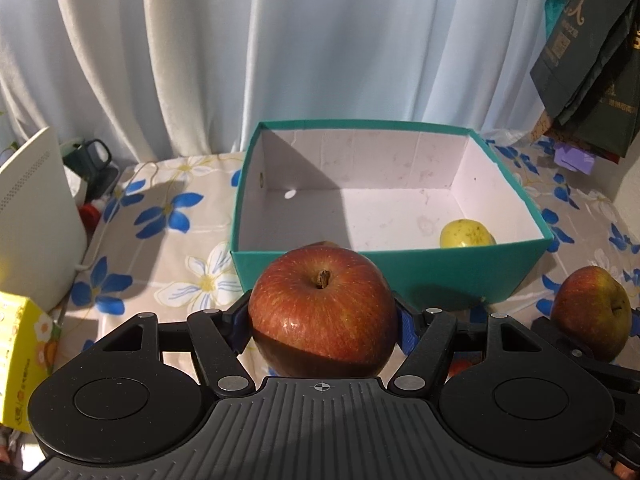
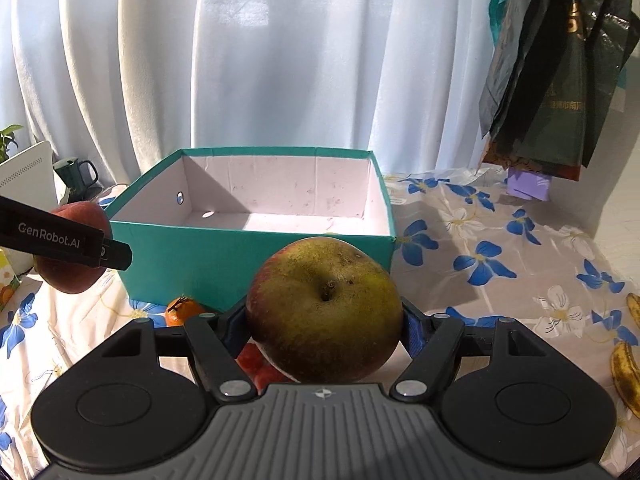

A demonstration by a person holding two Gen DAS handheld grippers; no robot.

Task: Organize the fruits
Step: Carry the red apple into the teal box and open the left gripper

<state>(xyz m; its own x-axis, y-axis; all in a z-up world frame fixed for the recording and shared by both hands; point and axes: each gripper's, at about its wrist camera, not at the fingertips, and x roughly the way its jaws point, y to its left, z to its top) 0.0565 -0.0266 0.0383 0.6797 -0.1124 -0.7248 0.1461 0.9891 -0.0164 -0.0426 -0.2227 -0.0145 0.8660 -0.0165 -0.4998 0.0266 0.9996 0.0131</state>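
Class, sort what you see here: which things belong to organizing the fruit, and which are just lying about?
Part of the job:
- red apple in left gripper
- greenish apple in right gripper
- teal box
- yellow fruit inside it
- tangerine
- bananas

Lying about:
- dark mug
- hanging bags
- yellow carton

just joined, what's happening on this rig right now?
A person is sorting fruit with a handheld gripper in each hand. The left gripper is closed on a red apple, the right gripper on a greenish-red apple. Both are held in front of the open teal box, not yet inside it. The box already holds a yellow fruit. A small orange and bananas lie on the floral cloth.
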